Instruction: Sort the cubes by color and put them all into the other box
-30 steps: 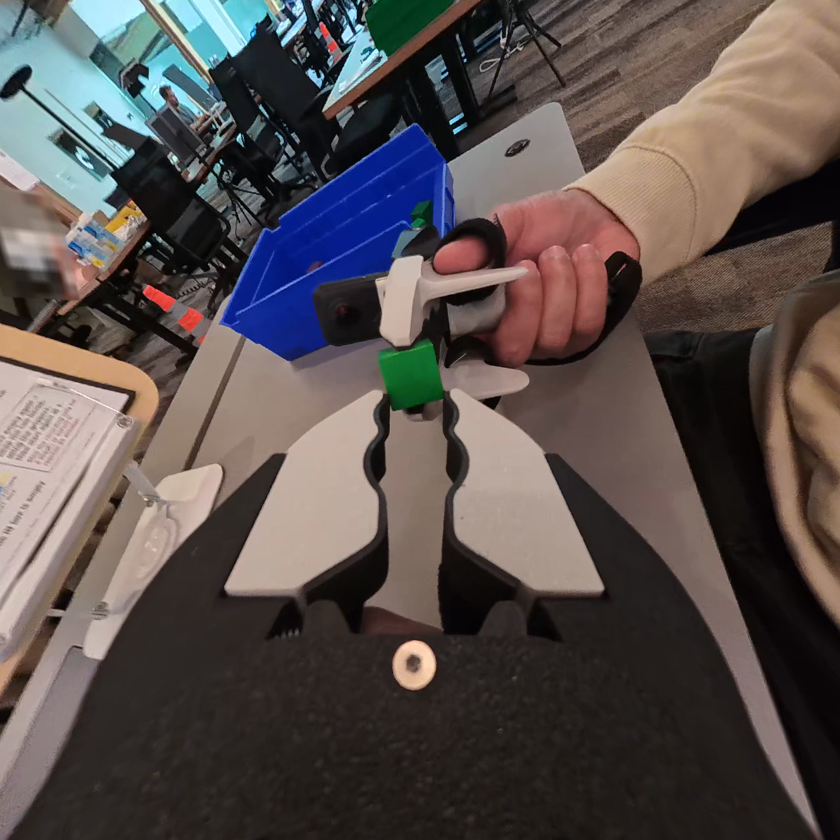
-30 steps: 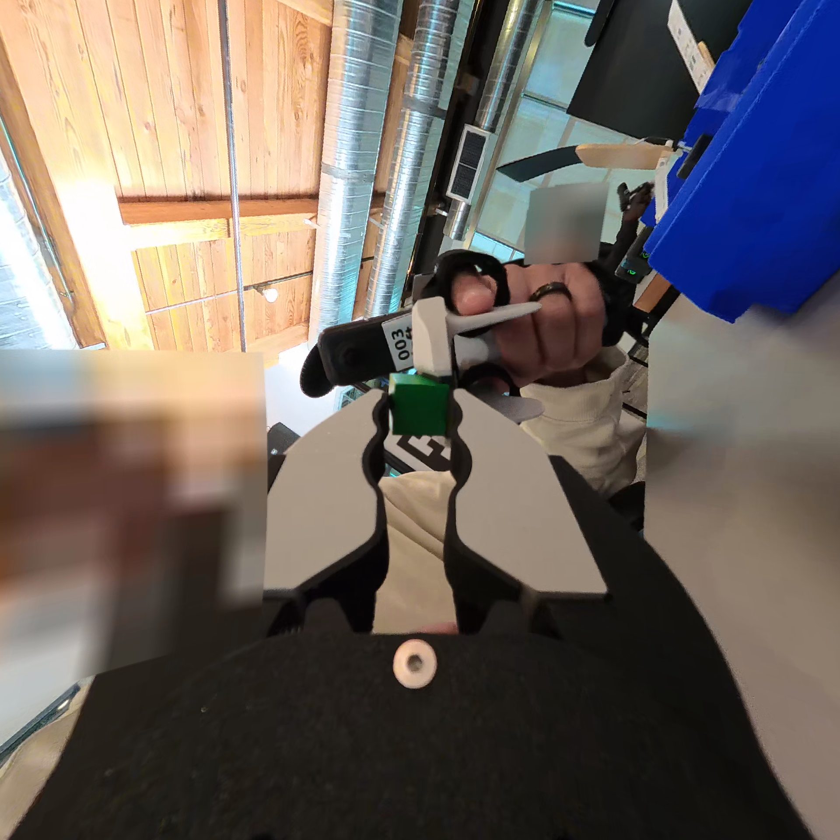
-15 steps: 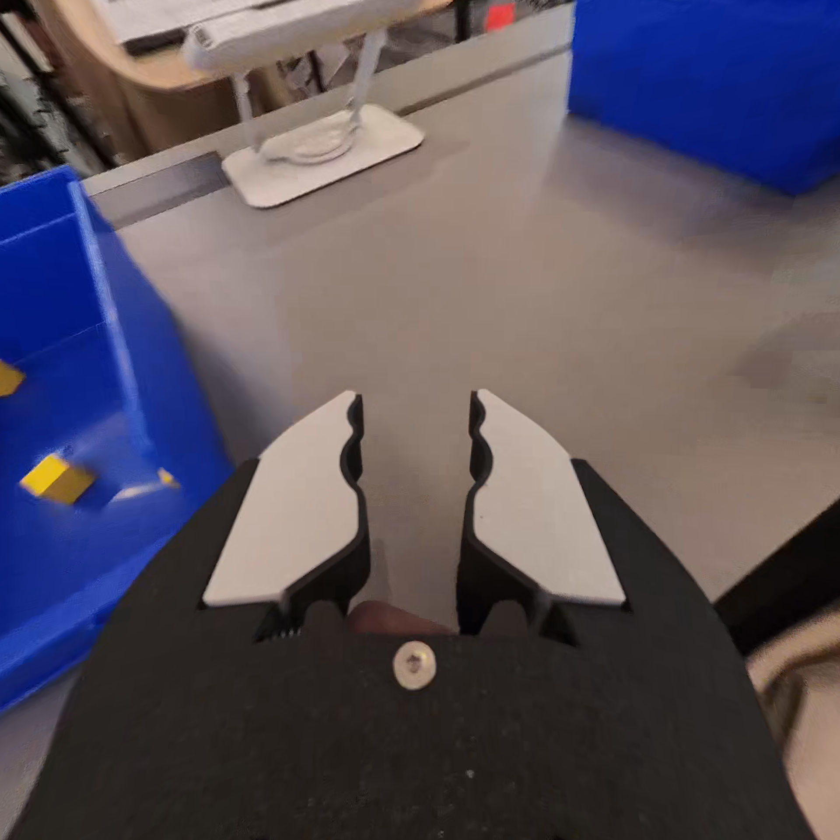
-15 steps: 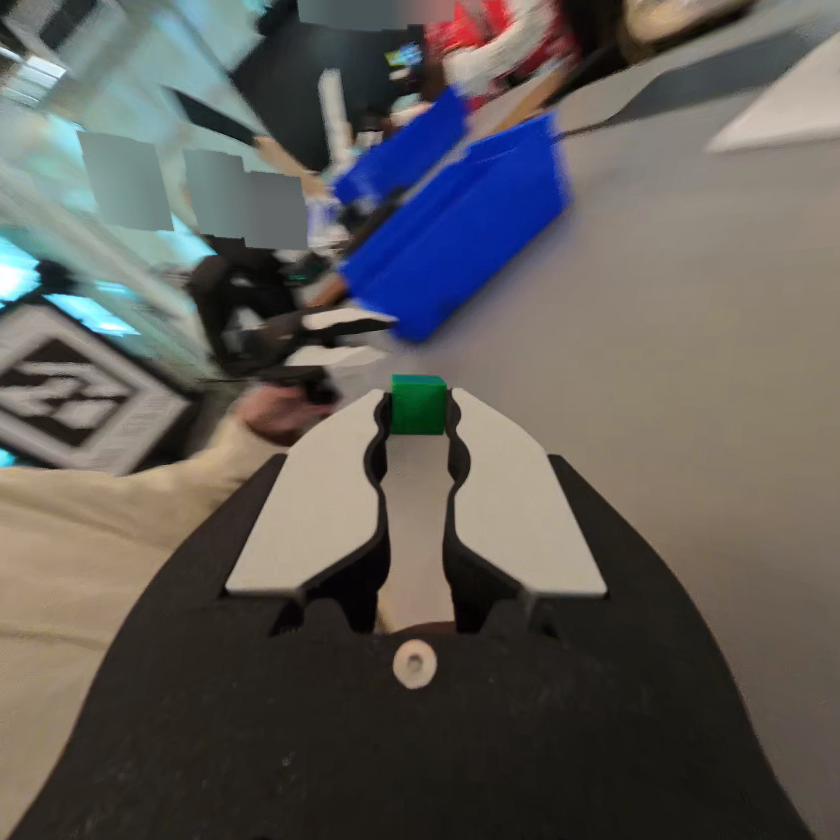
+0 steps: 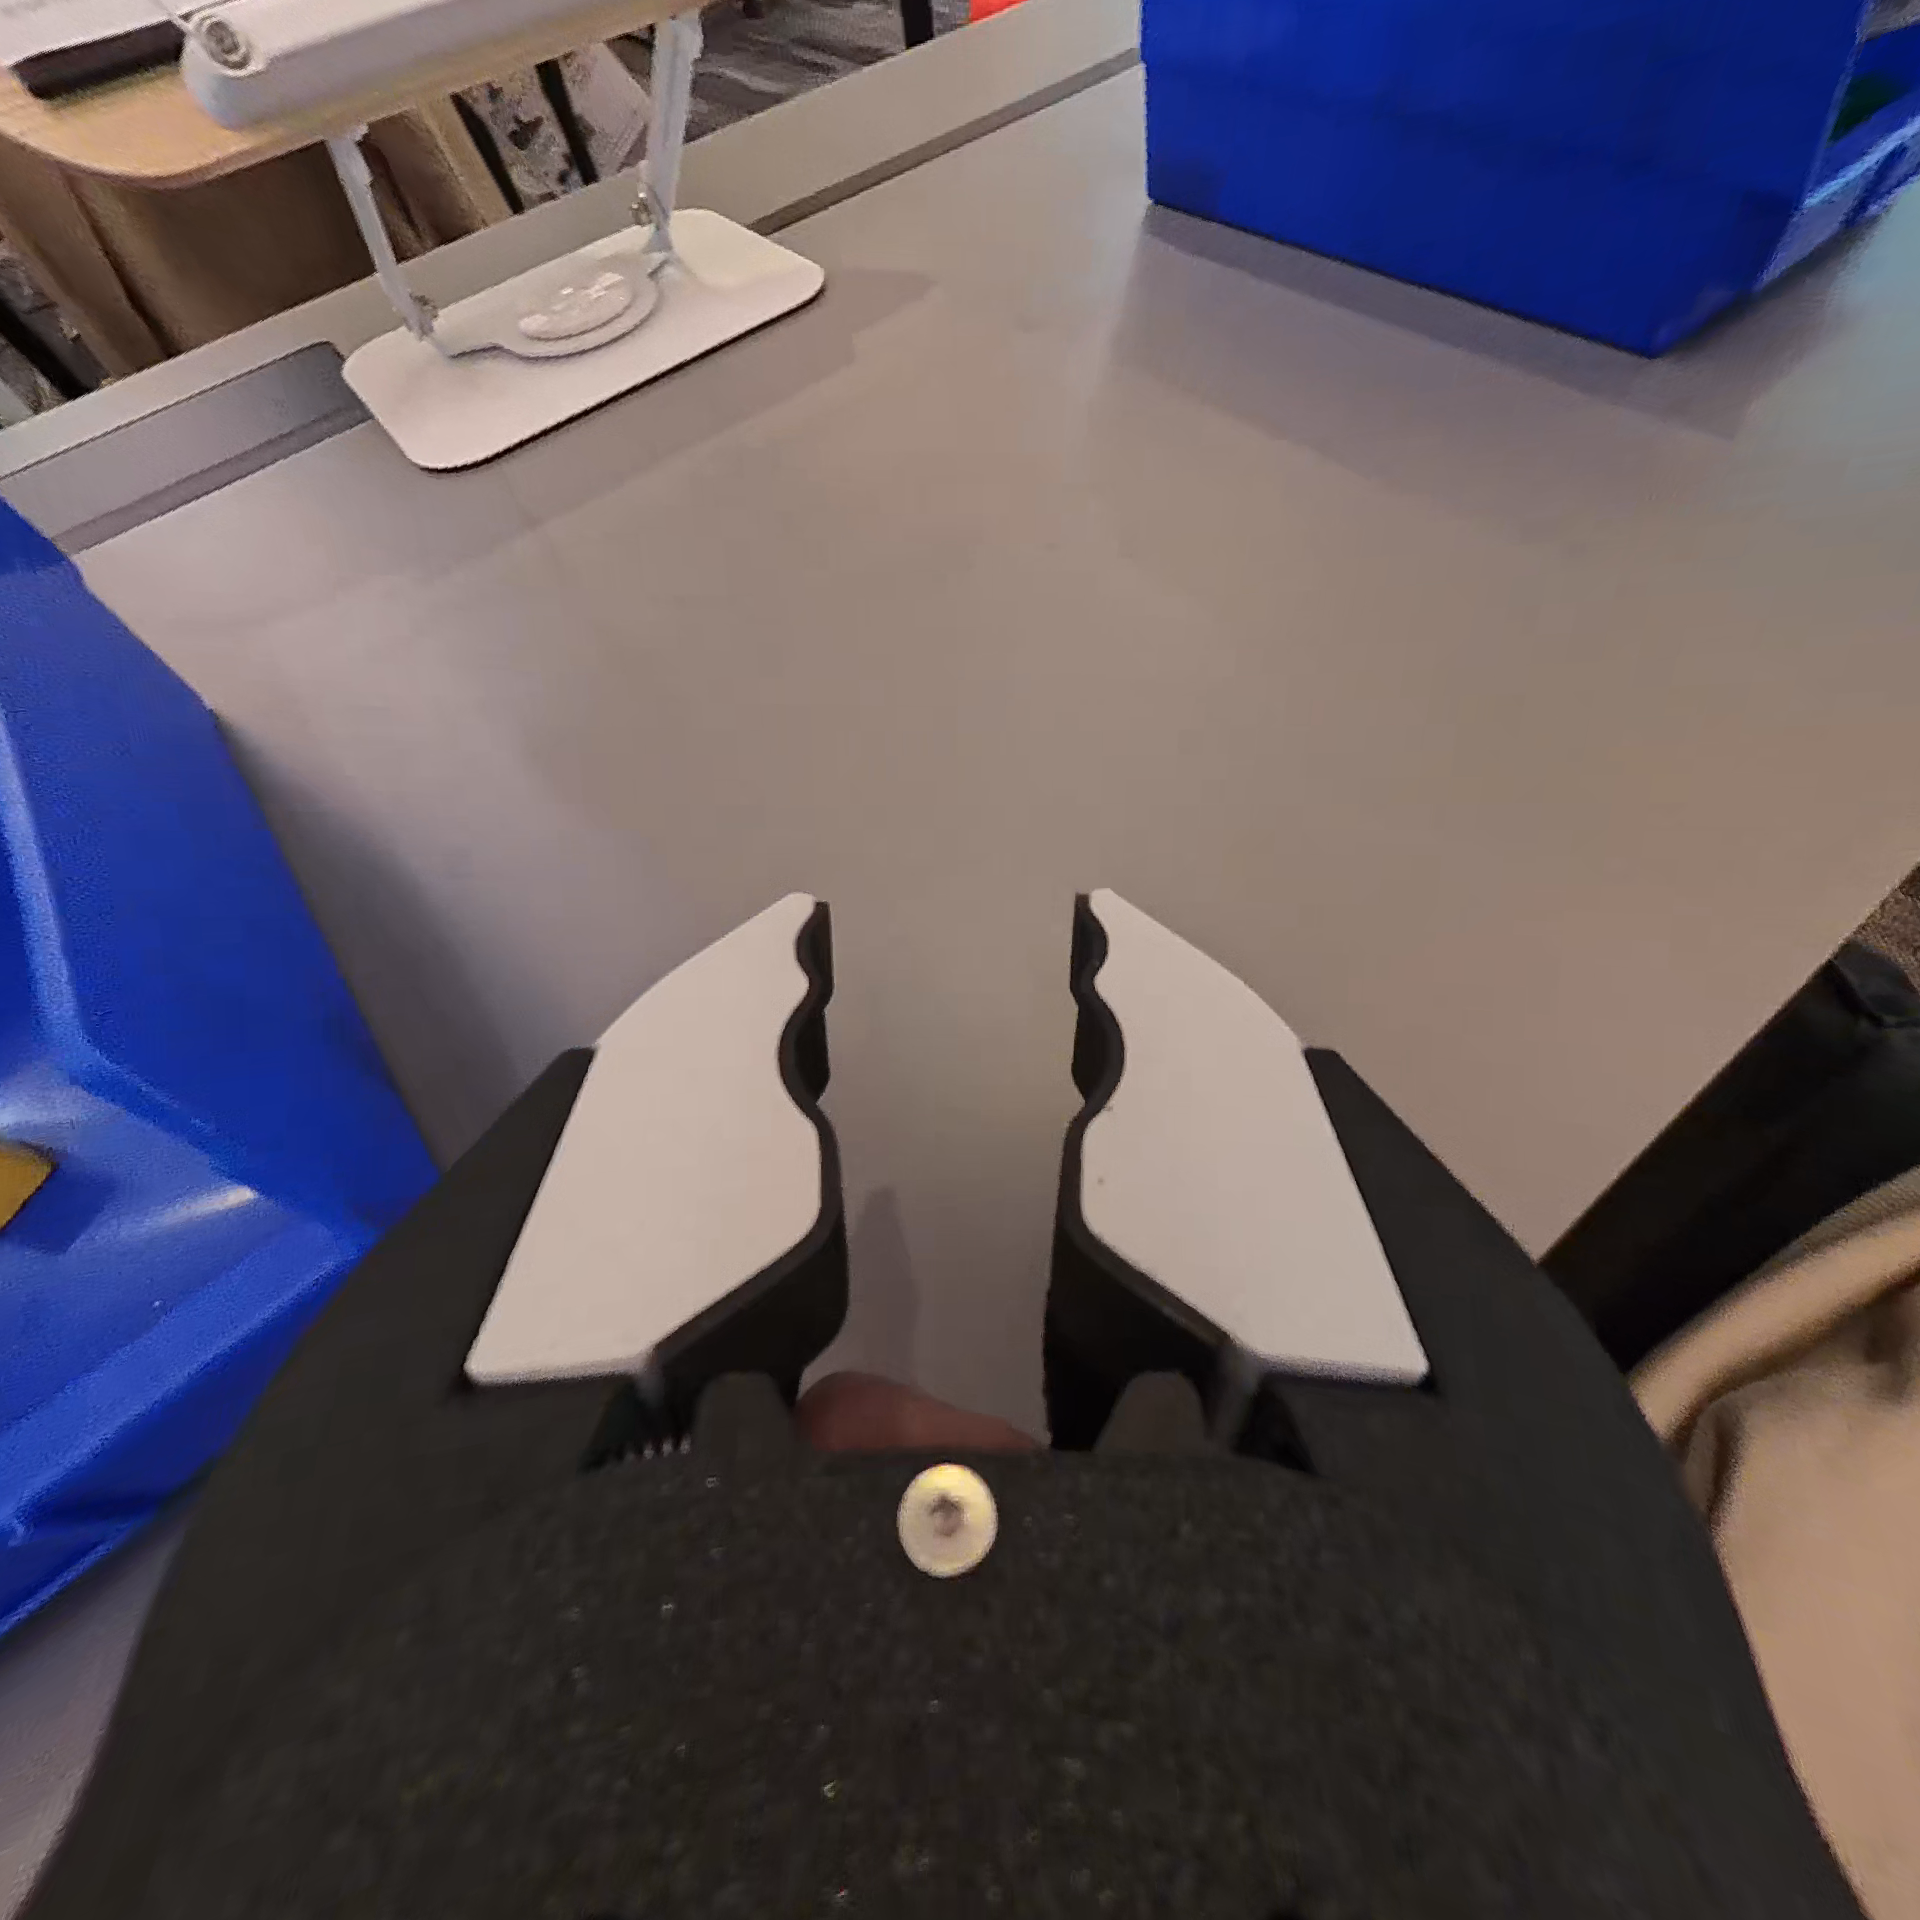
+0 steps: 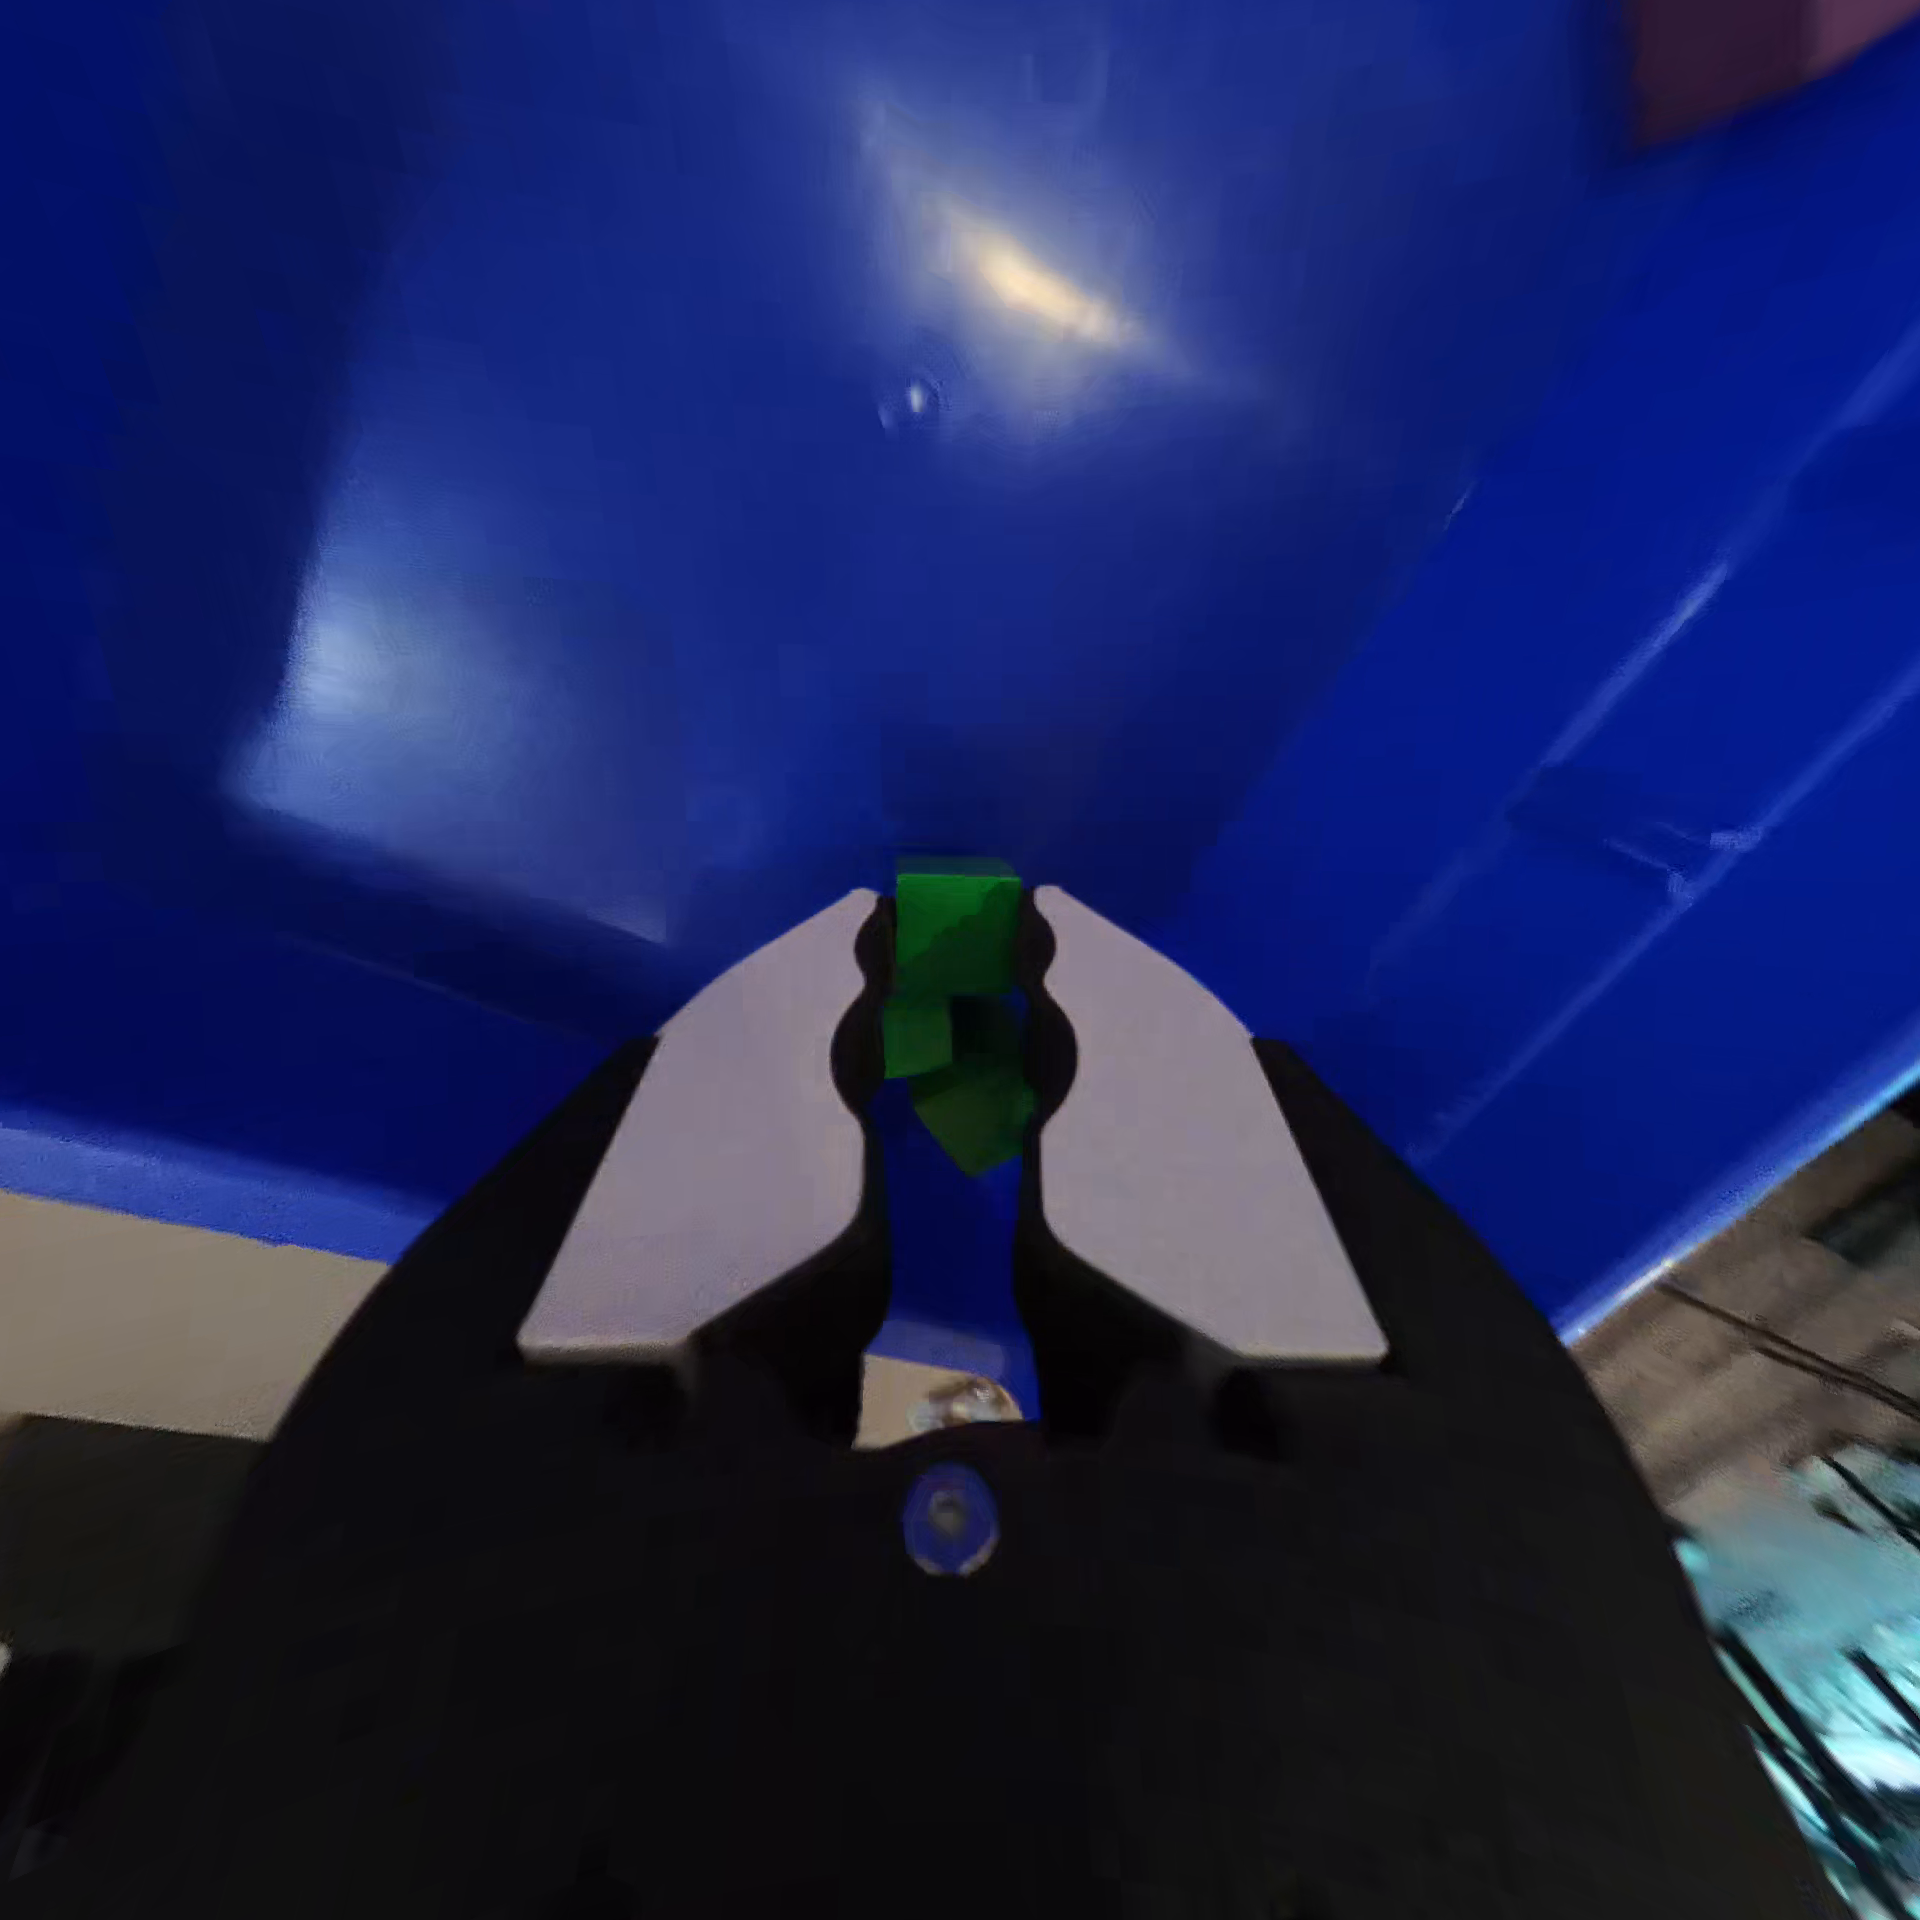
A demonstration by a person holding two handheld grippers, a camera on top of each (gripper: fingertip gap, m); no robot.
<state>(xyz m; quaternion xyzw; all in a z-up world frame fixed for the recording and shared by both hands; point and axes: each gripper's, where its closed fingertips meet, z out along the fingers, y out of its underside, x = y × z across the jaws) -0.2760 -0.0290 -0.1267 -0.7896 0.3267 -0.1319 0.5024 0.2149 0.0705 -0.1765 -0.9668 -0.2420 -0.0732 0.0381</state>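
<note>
- Green cube (image 6: 954, 925) pinched at fingertips of right gripper (image 6: 954, 904), inside blue box (image 6: 727, 468), above its floor.
- More green cubes (image 6: 961, 1101) lying below on box floor.
- Left gripper (image 5: 948, 914) spread, empty, over grey table (image 5: 1039, 644), between near-left blue bin (image 5: 156, 987) and far-right blue bin (image 5: 1455, 156).
- White stand (image 5: 582, 322) at table's far-left edge.

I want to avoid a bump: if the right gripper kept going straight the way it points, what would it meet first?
Most likely the blue box. The right gripper, shut on a green cube, points right at its inner surface, with nothing between. How close is unclear; the view is blurred.
</note>
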